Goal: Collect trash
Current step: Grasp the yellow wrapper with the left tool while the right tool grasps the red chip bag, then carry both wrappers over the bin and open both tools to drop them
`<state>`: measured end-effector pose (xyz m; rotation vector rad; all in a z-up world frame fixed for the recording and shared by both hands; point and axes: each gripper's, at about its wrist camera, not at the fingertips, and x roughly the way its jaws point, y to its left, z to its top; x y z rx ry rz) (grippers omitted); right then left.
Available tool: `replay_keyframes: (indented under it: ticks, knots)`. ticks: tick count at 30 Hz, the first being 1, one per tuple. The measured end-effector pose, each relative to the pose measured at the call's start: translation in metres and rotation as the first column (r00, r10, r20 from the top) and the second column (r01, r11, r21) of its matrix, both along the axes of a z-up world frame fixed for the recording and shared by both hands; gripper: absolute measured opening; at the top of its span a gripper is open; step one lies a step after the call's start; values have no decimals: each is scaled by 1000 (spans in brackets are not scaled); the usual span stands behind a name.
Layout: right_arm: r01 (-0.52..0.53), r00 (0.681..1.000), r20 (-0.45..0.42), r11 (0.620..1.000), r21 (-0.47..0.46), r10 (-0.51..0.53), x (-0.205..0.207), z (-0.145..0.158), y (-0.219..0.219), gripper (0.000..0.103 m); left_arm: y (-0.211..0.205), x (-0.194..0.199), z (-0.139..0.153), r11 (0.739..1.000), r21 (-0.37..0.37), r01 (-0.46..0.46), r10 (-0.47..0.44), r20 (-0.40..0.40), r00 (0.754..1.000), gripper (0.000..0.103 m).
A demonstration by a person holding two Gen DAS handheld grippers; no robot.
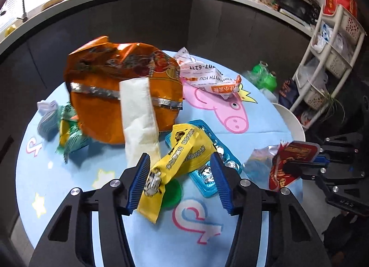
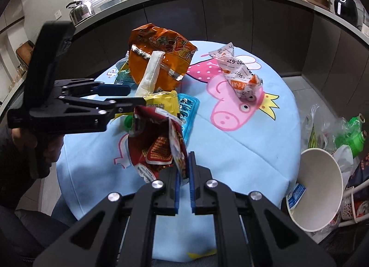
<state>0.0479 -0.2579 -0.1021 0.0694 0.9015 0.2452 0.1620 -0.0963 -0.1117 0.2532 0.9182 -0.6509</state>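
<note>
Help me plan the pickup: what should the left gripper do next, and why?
Probably close the left gripper on the yellow wrapper: it lies between the blue pads, which do not yet press it. The right gripper is already shut on the red wrapper.

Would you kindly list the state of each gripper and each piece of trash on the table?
right gripper: shut on the red wrapper, lifted.
left gripper: open, around the yellow wrapper.
orange bag: crumpled, lying on the table.
white tissue: draped over the orange bag.
white-orange wrapper: crumpled.
paper cup: tipped, off the table's edge.
</note>
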Motion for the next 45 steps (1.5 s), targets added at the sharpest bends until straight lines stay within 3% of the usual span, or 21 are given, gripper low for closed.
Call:
replay_keyframes:
  ticks: [4,11,17,24,32,38,45]
  knots:
    - [30,1000,-7,999,24,-29,0,-2,-9,9,-10,7,-8,999,46,26,-25,-16,1000,45]
    - [52,999,-17,998,40,-51,2,-5,-14,9,-12,8,-15,998,51,27,-24,-52,998,32]
    - [64,998,-16,997,52,-63,1,-6,-15,8,-13,3,-13,998,54,22,-19,-63,998,14]
    - [88,996,26,994,68,-90,-5,8,-24,8,4,-12,32,992,-117,-41,33,-63,997,9]
    - [165,979,103,983,83,-174,-20,35,-52,8,4,-25,83,947,-318,-35,17,-62,998,9]
    - [244,957,139,965,96,-255,-37,48,-85,8,-15,-29,100,926,-379,-5,-22,-68,997,9]
    - [341,923,150,934,106,-354,-54,48,-127,8,-68,-36,107,909,-407,89,-128,-70,989,9]
